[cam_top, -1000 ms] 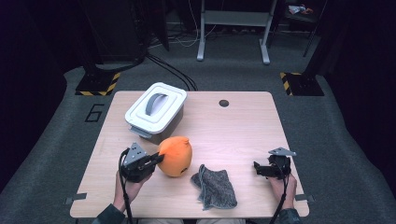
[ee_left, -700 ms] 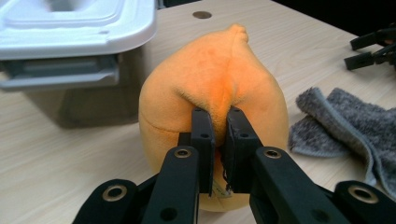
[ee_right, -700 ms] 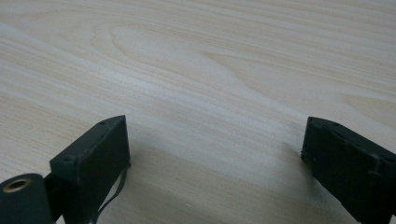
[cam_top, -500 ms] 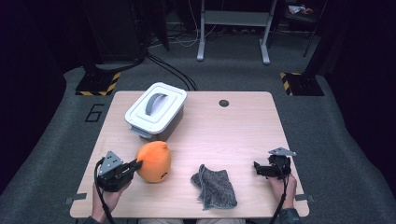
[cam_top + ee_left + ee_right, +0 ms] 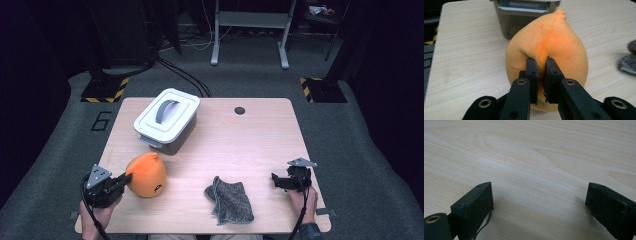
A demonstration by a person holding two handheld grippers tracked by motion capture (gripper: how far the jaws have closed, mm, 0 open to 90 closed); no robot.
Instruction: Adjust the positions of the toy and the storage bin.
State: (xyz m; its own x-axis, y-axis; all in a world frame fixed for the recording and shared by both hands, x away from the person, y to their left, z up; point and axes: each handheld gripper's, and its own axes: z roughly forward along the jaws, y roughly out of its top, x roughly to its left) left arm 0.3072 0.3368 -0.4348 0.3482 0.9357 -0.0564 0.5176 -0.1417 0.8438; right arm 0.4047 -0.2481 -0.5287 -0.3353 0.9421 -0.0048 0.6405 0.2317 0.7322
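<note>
Pinching the orange plush (image 5: 546, 52), the left hand-held gripper (image 5: 540, 62) hides what the high view shows: grey cloth (image 5: 229, 199).

Table (image 5: 260, 145) bears all. Lidded box (image 5: 166, 120) at back left. Plush toy (image 5: 146, 174) in front of box, near left edge. Left gripper (image 5: 123, 178) just left of toy, pinching fold of it. Cloth (image 5: 230, 199) right of toy, at front centre. Right gripper (image 5: 274, 181) right of cloth, apart from it.
</note>
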